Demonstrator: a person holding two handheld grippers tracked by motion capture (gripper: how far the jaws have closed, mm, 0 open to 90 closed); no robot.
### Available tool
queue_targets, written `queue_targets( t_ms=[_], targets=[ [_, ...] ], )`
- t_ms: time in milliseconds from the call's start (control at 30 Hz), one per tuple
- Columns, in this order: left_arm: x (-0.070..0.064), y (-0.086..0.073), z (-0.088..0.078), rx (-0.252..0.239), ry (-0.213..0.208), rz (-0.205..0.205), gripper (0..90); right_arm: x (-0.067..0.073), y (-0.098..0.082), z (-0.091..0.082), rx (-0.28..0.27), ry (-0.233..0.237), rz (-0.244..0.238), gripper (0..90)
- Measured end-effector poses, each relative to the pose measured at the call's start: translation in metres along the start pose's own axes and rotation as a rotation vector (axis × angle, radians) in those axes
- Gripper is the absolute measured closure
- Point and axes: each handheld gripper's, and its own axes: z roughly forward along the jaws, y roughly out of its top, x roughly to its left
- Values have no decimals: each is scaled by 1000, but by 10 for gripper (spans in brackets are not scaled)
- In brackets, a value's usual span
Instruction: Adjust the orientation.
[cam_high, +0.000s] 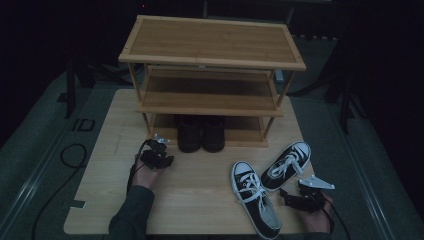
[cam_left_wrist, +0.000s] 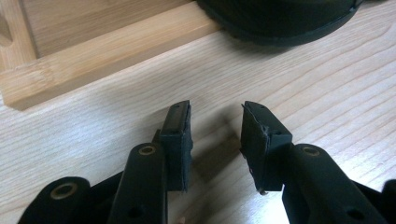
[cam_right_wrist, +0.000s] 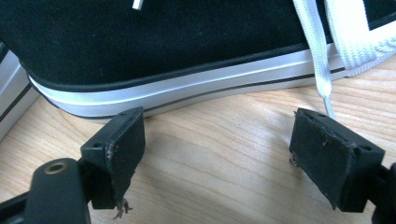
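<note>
- Dim surroundings framed a pale wooden counter (cam_high: 200, 185) that carried a three-tier bamboo shoe rack (cam_high: 212, 42), with a pair of dark shoes (cam_high: 201, 132) already parked on its lowest tier.
- Two black canvas sneakers with white laces lay loose at the counter's right: the nearer sneaker (cam_high: 255, 197) pointed away from the person, and the farther sneaker (cam_high: 287, 165) sat angled beside it, the two touching or almost so.
- The right gripper (cam_high: 292, 197) rested just beside the nearer sneaker, jaws spread wide with nothing between them; its own view showed the white rubber sidewall (cam_right_wrist: 177, 93) close ahead.
- The left gripper (cam_high: 167, 159) sat near the rack's front edge, jaws moderately parted and empty over bare wood.
- Judged by looks, each sneaker would be light, its canvas upper soft and easily crushed, its rubber sole stiff and grippy.
- The heel collar or the sole's sidewall seemed the firmest hold; the loose laces (cam_high: 247, 185) could snag or slip.
</note>
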Motion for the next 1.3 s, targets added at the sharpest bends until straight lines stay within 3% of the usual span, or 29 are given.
queue_targets(
  t_ms=[200, 300, 467, 700, 900, 1300],
  targets=[
    [6, -3, 0, -21, -13, -14, 617, 1, 4, -1, 36, -8, 8, 197],
    [6, -5, 0, -35, -8, -3, 609, 0, 6, -4, 52, 2, -2, 338],
    [7, -8, 0, -50, -25, 2, 581, -3, 6, -11, 74, 34, 5, 451],
    [3, -11, 0, -68, -7, 48, 544, -5, 8, -23, 91, 75, -21, 467],
    [4, -16, 0, -95, -8, 50, 536, 0, 18, -35, 96, 101, -58, 495],
    [7, -22, 0, -135, -8, 51, 541, 11, 33, -59, 73, 195, -74, 566]
  ],
)
